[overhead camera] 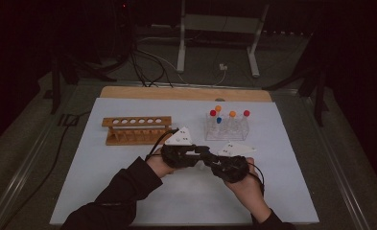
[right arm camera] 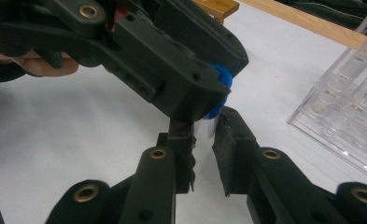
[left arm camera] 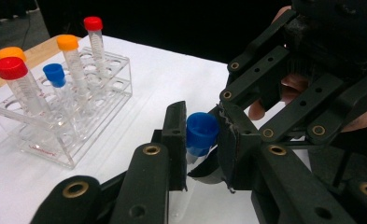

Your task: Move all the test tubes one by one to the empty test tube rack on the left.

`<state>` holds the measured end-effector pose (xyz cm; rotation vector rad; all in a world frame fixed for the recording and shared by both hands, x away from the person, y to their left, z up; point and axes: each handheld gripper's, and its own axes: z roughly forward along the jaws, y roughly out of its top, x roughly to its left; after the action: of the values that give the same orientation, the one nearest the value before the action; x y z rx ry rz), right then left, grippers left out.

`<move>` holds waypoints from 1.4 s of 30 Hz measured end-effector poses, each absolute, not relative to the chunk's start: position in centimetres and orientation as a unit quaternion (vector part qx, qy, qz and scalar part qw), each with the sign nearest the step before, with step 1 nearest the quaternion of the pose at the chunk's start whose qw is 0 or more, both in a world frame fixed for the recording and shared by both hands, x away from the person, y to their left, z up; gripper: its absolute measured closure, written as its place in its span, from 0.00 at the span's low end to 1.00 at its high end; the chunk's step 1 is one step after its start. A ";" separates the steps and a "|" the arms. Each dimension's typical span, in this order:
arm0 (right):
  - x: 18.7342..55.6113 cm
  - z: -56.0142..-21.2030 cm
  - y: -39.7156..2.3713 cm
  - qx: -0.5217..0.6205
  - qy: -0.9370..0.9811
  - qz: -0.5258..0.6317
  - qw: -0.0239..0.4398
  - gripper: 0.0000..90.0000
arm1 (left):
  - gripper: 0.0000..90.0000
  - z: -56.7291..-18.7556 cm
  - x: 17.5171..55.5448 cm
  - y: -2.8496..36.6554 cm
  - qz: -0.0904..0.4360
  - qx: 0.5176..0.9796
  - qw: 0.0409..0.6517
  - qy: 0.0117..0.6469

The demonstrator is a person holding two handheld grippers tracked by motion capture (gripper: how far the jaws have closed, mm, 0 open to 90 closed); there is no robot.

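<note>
A clear tube with a blue cap (left arm camera: 201,133) is held between both grippers above the white mat, in front of the racks. In the left gripper view my left gripper (left arm camera: 202,140) is shut on the blue cap. In the right gripper view my right gripper (right arm camera: 203,140) is shut on the tube's clear body (right arm camera: 205,129), just below the cap (right arm camera: 222,78). The high view has the left gripper (overhead camera: 201,155) and right gripper (overhead camera: 214,164) meeting tip to tip at the table's middle, and the tube is hidden between them.
An empty wooden tube rack (overhead camera: 137,129) stands at the back left of the white mat (overhead camera: 128,191). A clear plastic rack (overhead camera: 227,128) at the back right holds several tubes with red, orange and blue caps. The person's forearms come in from the bottom edge.
</note>
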<state>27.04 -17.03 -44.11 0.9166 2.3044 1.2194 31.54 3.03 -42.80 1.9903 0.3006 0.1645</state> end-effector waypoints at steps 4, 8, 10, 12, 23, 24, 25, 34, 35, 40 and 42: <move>27.1 -44.1 -17.1 0.325 0.819 0.434 0.189 0.85 | 0.86 -42.7 31.5 3.0 0.075 0.833 0.534 0.125; 26.9 -44.0 -17.1 0.323 0.816 0.439 0.192 0.85 | 0.86 -42.6 31.4 3.1 0.081 0.833 0.534 0.122; 27.0 -44.0 -17.2 0.323 0.813 0.445 0.192 0.84 | 0.86 -42.4 31.4 3.1 0.087 0.832 0.534 0.124; 27.0 -44.0 -17.2 0.323 0.811 0.447 0.193 0.80 | 0.86 -42.3 31.4 3.1 0.091 0.831 0.535 0.125; 26.8 -43.6 -17.7 0.335 0.794 0.463 0.207 0.42 | 0.86 -41.4 32.4 5.4 0.114 0.823 0.535 0.154; 26.8 -43.6 -17.7 0.335 0.794 0.463 0.207 0.42 | 0.86 -41.4 32.4 5.4 0.114 0.823 0.535 0.154; 26.8 -43.6 -17.7 0.337 0.794 0.461 0.207 0.38 | 0.86 -41.2 32.6 5.7 0.114 0.821 0.537 0.158; 26.9 -43.5 -17.8 0.359 0.779 0.463 0.222 0.04 | 0.86 -39.6 33.6 7.5 0.146 0.814 0.537 0.170; 26.9 -43.5 -17.8 0.359 0.779 0.463 0.222 0.04 | 0.86 -39.4 33.8 7.8 0.151 0.812 0.537 0.171; 26.9 -43.3 -18.0 0.362 0.772 0.471 0.225 0.00 | 0.86 -38.8 34.5 8.9 0.163 0.805 0.540 0.184; 26.9 -43.3 -18.1 0.356 0.774 0.475 0.220 0.00 | 0.86 -38.6 34.8 9.3 0.168 0.804 0.538 0.190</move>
<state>26.95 -18.13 -43.27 0.9857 2.1398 1.3131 34.80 9.27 -38.55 1.9124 0.4513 0.4007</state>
